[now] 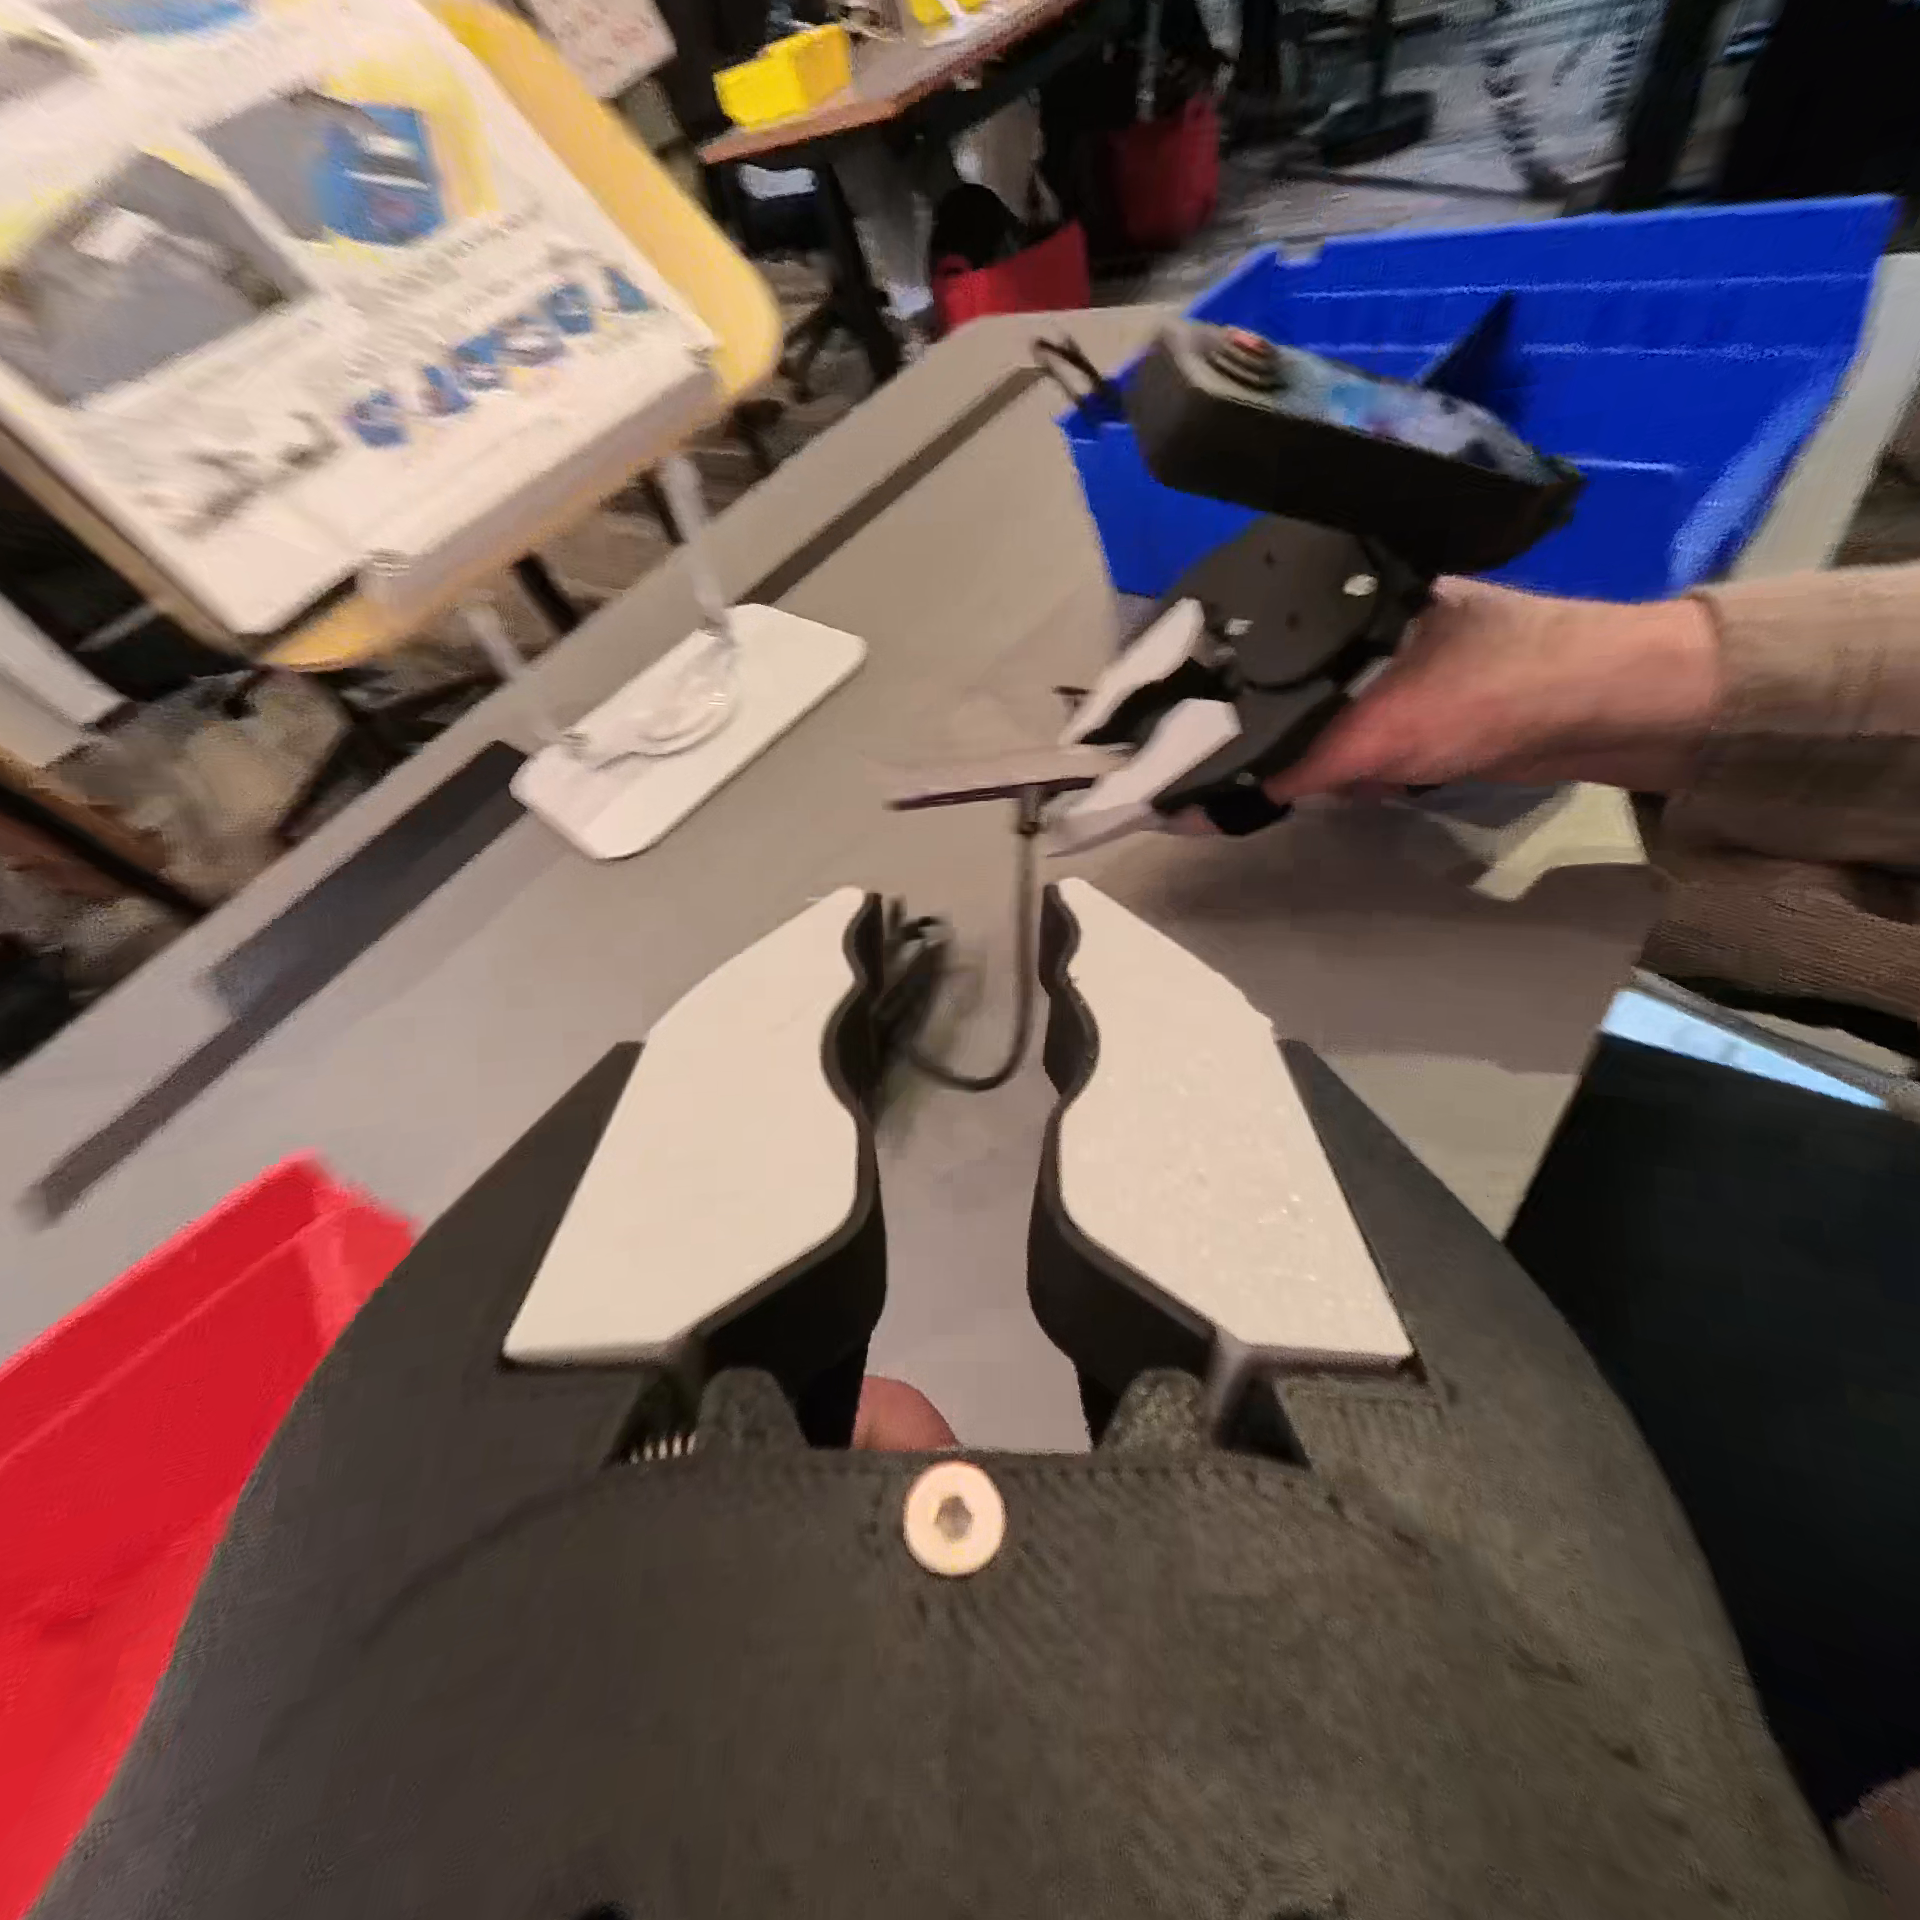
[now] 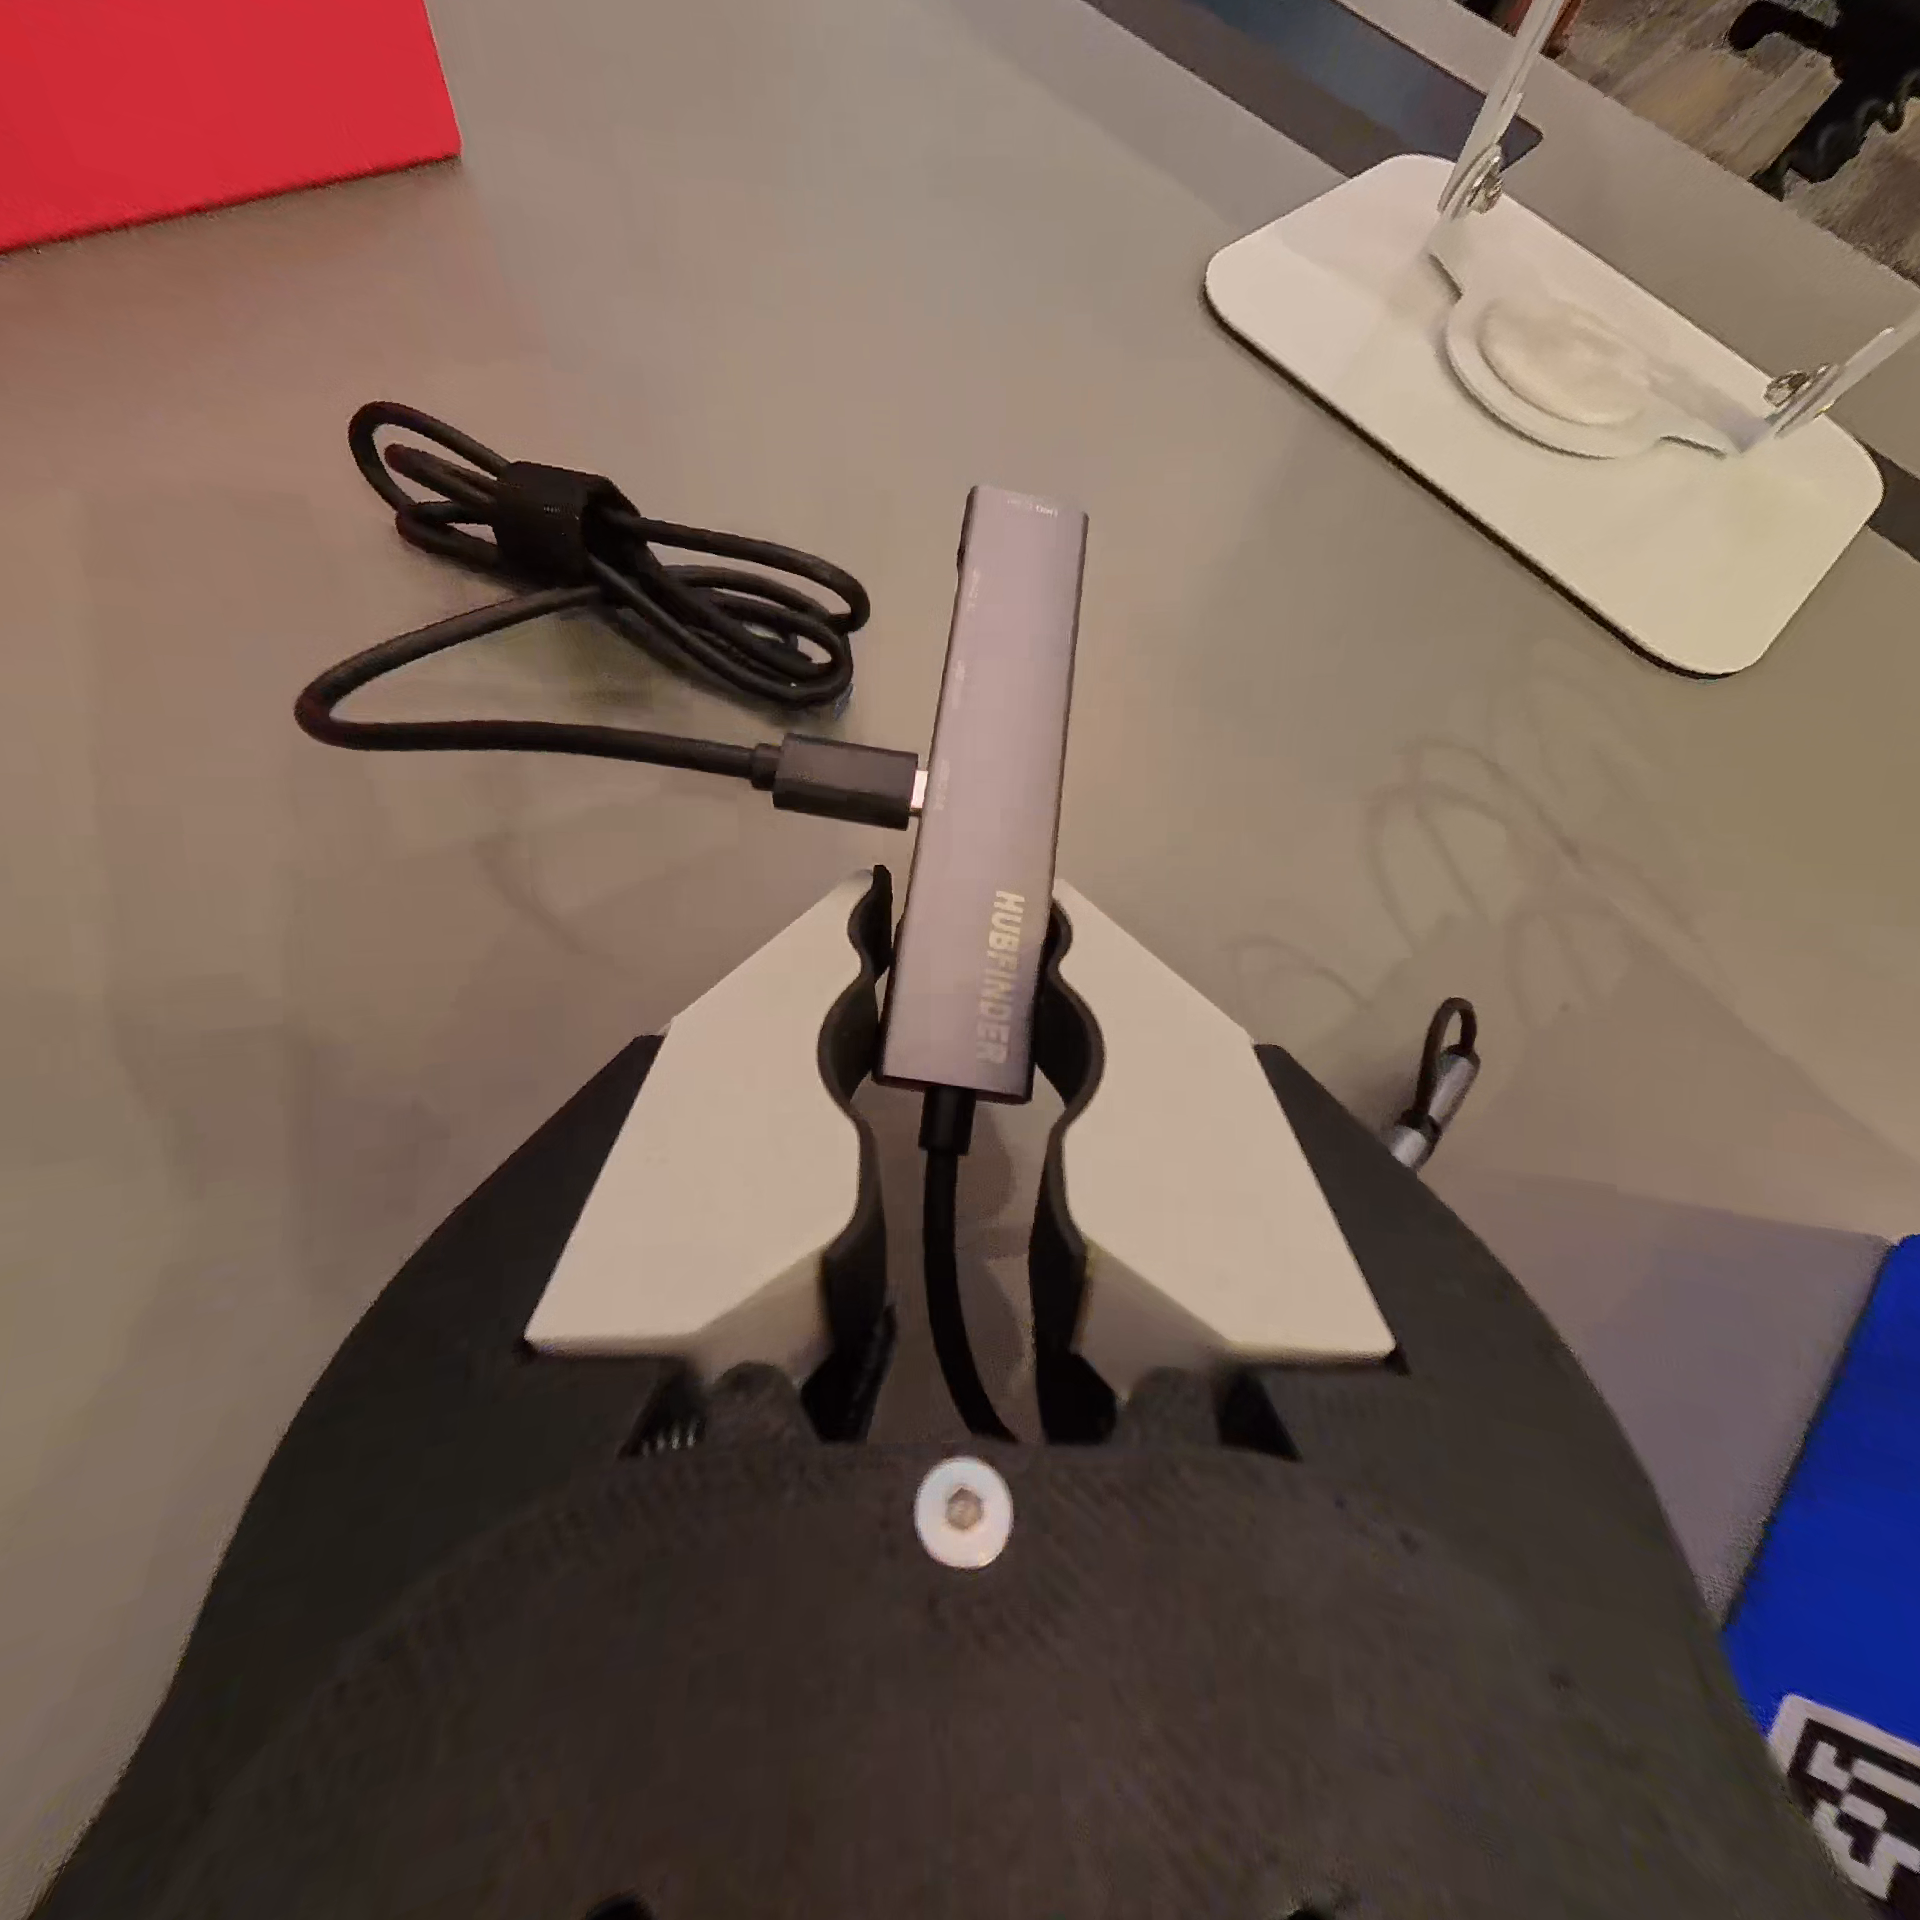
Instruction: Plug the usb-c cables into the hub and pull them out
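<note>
My right gripper is shut on the near end of a slim grey hub and holds it above the grey table. A black usb-c plug sits in the hub's left side. Its cable runs to a strapped coil lying on the table. The hub's own black lead runs back between my fingers. My left gripper is open and empty, a short way in front of the right gripper. The hub and the plugged-in cable show blurred in the left wrist view.
A white stand base is on the table at the far right; it carries a tilted box. A red bin is on the left, a blue bin on the right. A grey braided cable end lies by the right gripper. A hand holds that gripper. One gripper's finger ends stand about 20 centimeters off the other's.
</note>
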The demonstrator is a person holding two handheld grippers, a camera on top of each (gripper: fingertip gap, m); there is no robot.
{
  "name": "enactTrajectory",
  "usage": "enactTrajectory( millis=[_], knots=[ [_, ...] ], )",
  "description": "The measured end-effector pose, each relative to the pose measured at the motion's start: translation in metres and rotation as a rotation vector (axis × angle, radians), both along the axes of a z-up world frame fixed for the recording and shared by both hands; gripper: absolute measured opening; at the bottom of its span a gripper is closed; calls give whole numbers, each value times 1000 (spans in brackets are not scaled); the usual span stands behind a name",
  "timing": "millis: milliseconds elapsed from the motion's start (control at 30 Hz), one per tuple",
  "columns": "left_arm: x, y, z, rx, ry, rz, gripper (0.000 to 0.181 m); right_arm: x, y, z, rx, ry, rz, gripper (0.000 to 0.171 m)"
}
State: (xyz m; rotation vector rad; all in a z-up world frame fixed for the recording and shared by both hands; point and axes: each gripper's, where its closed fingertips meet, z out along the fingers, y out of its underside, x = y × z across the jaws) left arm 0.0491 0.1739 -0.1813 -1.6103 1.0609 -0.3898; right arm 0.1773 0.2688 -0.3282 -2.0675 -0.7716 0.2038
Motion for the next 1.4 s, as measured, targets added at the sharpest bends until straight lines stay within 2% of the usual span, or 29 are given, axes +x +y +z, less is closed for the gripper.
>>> enactTrajectory(
  millis=[100,200,333,467,600,667,867,1100,1400],
  knots=[
    [-68,16,26,70,71,188,30,-3,-2,-6,-5,-10,14,24],
    [-154,33,33,111,198,419,32,-4,-6,-14,-16,-63,35,30],
    [-255,47,-7,-14,431,609,45,-7,-10,-13,-20,-75,65,39],
    [-311,60,-46,-72,621,647,52,-11,-19,-12,-53,-64,102,48],
    [-332,75,-75,-142,634,642,49,-10,-23,-11,-78,-43,106,54],
    [-335,79,-86,-150,661,620,37,-9,-24,-8,-73,-31,105,54],
    [-334,84,-79,-117,614,607,11,-8,-25,0,-50,-8,92,54],
    [-334,80,-46,15,599,634,9,-9,-25,16,-1,5,93,52],
    [-339,69,35,255,555,733,8,-10,-25,42,77,18,94,52]
  ],
)
